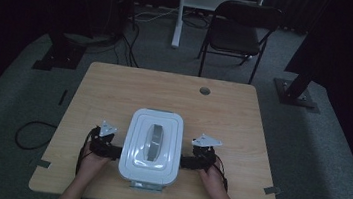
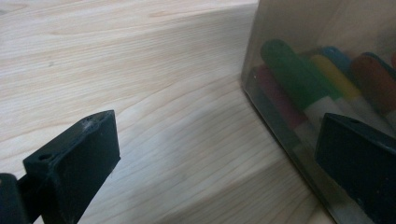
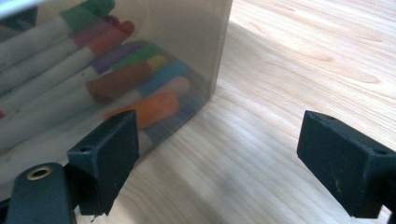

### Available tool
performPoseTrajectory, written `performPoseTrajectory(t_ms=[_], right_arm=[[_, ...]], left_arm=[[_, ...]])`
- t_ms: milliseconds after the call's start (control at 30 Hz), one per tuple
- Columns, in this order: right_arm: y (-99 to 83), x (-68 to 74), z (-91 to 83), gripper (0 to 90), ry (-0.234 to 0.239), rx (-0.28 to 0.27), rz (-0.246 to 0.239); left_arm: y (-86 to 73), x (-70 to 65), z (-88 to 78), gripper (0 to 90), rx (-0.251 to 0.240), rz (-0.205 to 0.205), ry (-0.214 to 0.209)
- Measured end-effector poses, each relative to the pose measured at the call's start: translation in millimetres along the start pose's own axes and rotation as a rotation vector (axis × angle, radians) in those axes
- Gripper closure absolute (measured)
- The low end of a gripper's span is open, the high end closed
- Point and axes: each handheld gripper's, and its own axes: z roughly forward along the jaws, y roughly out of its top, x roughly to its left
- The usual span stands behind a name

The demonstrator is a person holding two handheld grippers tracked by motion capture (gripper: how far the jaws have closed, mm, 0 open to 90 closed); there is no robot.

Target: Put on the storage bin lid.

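Box (image 1: pixel 151 147) on table (image 1: pixel 115 87), between both tools.

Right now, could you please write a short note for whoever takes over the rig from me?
Left claw: open, at the left side wall of the box, nothing gripped.
Right claw: open, at the box's right side wall, nothing gripped.
Box: clear-walled, white lid on, near the table's front edge; coloured markers lie inside.
Done: both claws brought up to the box.
Left, as far as I can judge: take hold of the box; the lid is not yet off.
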Motion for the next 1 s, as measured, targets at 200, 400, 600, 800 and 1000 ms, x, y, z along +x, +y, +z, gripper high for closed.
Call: performPoseTrajectory(t_ms=[200,400,600,800,1000], right_arm=[[-2.8,-14.4,-8.7,12.7,-0.021,-0.005,0.009],[-7.0,-30.5,-16.2,12.8,-0.038,-0.008,0.029],[-7.6,-44.2,-24.8,12.9,-0.069,-0.014,0.035],[-15.1,-60.2,-31.2,12.9,-0.066,-0.023,0.083],[-21.8,-67.9,-36.7,13.5,-0.072,-0.028,0.113]], left_arm=[[10.0,-13.2,10.6,1.3,0.009,0.022,-0.013],[16.5,-26.0,18.7,1.3,0.019,0.039,-0.042],[24.2,-37.4,29.4,1.3,0.023,0.052,-0.070],[32.0,-48.1,38.1,1.3,0.031,0.078,-0.087],[40.1,-53.1,47.3,1.2,0.036,0.085,-0.093]])
